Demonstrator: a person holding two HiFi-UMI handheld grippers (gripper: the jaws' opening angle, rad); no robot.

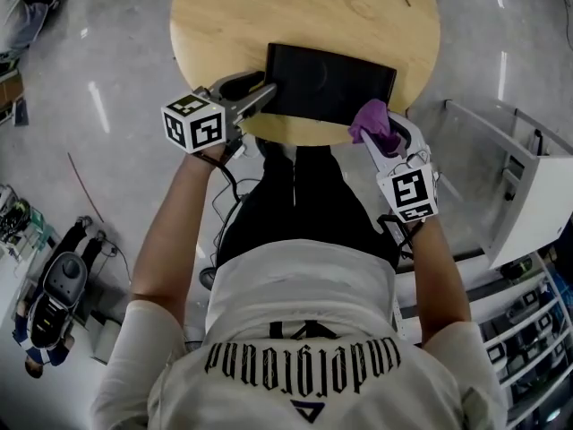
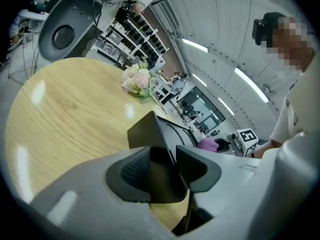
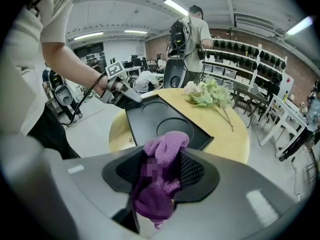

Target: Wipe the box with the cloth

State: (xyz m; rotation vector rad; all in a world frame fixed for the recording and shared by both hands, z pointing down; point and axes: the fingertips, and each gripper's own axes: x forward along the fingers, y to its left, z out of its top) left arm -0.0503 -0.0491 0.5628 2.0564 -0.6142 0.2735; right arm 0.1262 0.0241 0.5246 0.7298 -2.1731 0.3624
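A flat black box (image 1: 331, 83) with round recesses in its top lies on the near part of a round wooden table (image 1: 224, 16). My left gripper (image 1: 267, 92) is at the box's near left corner. In the left gripper view that corner of the box (image 2: 150, 129) fills the gap between the jaws of the left gripper (image 2: 162, 166). My right gripper (image 1: 380, 133) is at the box's near right corner, shut on a bunched purple cloth (image 1: 376, 124). In the right gripper view the cloth (image 3: 157, 184) hangs between the pads, just short of the box (image 3: 160, 116).
A bunch of pale flowers (image 3: 207, 96) lies on the far side of the table (image 3: 230, 134). A white frame (image 1: 510, 177) stands to the right of the table. A person (image 3: 192, 34) stands beyond it, before shelves. A grey machine (image 1: 58, 280) sits on the floor at left.
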